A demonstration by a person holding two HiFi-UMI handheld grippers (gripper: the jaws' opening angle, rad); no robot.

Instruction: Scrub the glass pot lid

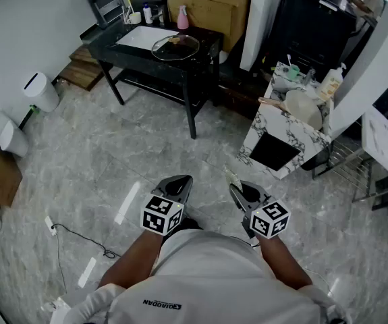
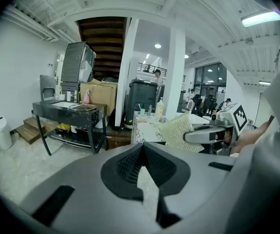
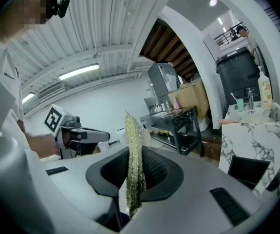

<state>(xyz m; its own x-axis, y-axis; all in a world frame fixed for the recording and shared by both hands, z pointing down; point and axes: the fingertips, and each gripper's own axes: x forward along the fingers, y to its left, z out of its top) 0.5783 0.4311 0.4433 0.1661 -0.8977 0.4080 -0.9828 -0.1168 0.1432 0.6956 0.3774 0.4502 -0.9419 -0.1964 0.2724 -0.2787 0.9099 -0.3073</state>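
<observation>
The glass pot lid (image 1: 175, 47) lies on a black table (image 1: 110, 44) far ahead of me, beside a white basin (image 1: 144, 37). Both grippers are held close to my body, well away from the table. My left gripper (image 1: 178, 186) is shut with nothing between its jaws, as the left gripper view shows (image 2: 140, 149). My right gripper (image 1: 237, 193) is shut on a gold-green mesh scrub pad (image 3: 134, 141), which stands up on edge out of the jaws. That pad (image 2: 177, 130) also shows in the left gripper view, at the tip of the right gripper (image 2: 204, 133).
A marble-patterned cabinet (image 1: 283, 139) with bottles and a bowl stands to the right of the table. Cardboard boxes (image 1: 210, 4) sit behind the table, with a pink bottle (image 1: 183, 17) on it. A white bin (image 1: 41, 92) stands at the left. A cable (image 1: 79, 237) runs over the tiled floor.
</observation>
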